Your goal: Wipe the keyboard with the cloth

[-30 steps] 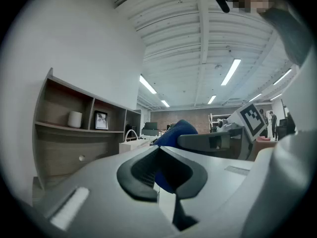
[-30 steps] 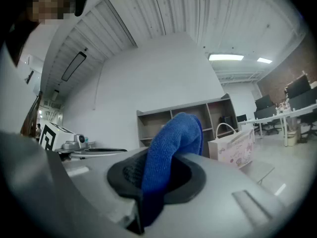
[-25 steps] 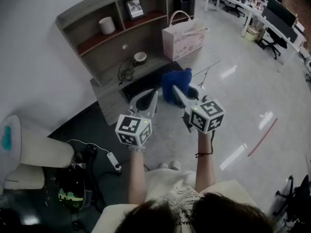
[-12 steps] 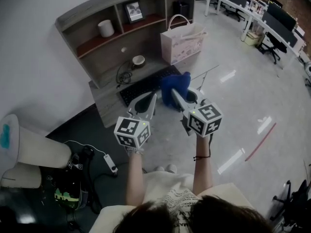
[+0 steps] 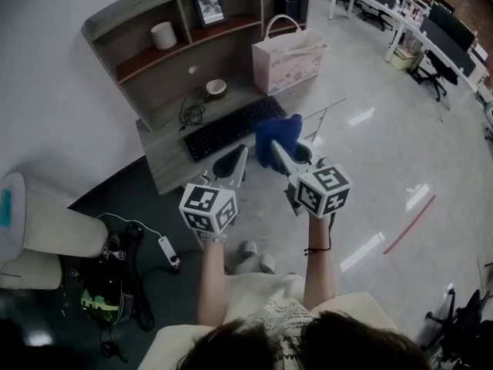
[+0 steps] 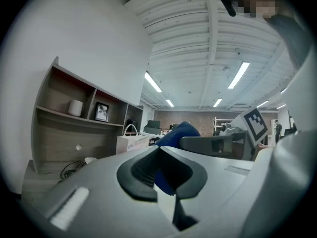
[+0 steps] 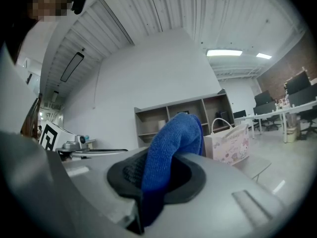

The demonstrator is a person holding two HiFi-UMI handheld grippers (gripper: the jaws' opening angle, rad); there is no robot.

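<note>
A black keyboard [image 5: 228,129] lies on the grey desk [image 5: 166,164]. My right gripper [image 5: 276,149] is shut on a blue cloth [image 5: 279,134], held in the air by the keyboard's right end. In the right gripper view the cloth [image 7: 171,145] bulges up from between the jaws of the right gripper [image 7: 158,170]. My left gripper [image 5: 240,160] hangs just left of it, in front of the keyboard. In the left gripper view the left gripper [image 6: 159,155] is shut on nothing, and the cloth [image 6: 177,132] shows behind it. Both grippers tilt upward.
A pink paper bag [image 5: 289,56] stands at the desk's right end. A small bowl [image 5: 215,88] and a coiled cable [image 5: 189,108] lie behind the keyboard. The shelves above hold a white cup [image 5: 163,35] and a picture frame [image 5: 209,9]. A power strip [image 5: 166,251] lies on the floor.
The view has shifted, so the desk and keyboard sit further left and show more fully. Both grippers keep their hold and spacing, with the cloth still at the keyboard's right end.
</note>
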